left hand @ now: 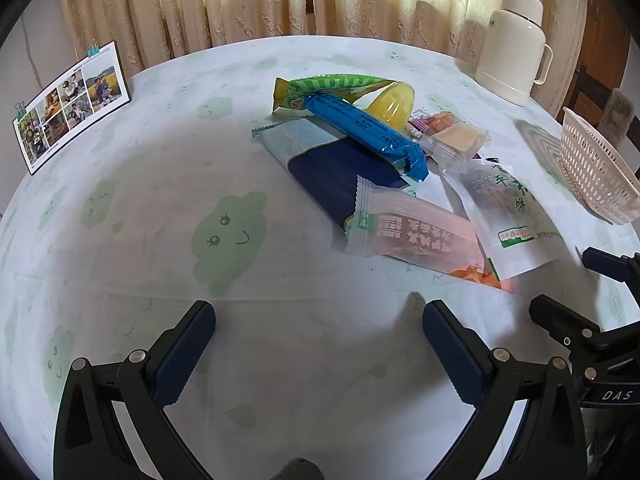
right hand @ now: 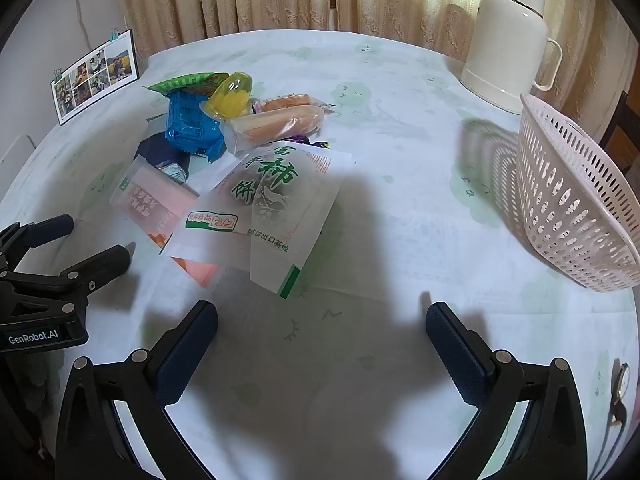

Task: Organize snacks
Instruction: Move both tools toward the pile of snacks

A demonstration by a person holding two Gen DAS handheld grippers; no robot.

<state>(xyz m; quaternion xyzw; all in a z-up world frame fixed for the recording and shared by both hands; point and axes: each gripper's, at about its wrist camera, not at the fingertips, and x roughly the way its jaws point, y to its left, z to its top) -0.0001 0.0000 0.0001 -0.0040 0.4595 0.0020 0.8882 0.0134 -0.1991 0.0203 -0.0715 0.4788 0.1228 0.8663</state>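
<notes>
- Snack pile [left hand: 372,160] sits mid-table on the cloud-print tablecloth [left hand: 160,184], between the photo card [left hand: 72,108] at the far left and the white basket [right hand: 576,196] at the right.
- Blue wrapper [left hand: 360,128]: long axis diagonal, far-left to near-right in the left wrist view; lies on top of the dark navy pack [left hand: 340,168], which runs the same diagonal.
- Green striped wrapper [left hand: 332,84] at the far end, lying roughly crosswise; yellow jelly cup [right hand: 234,94] upside down beside it.
- Pink pouch [left hand: 416,236] nearest the left gripper [left hand: 319,340], long axis slanting near-right.
- White pouch with green lettering [right hand: 268,204] overlaps the pink one.
- Clear-wrapped pastry [right hand: 280,124] lies crosswise behind it.
- Left gripper: jaws spread wide, nothing between them.
- Right gripper [right hand: 322,340]: likewise wide apart, empty, over bare cloth.
- Cream thermos [right hand: 508,40] stands upright behind the basket.
</notes>
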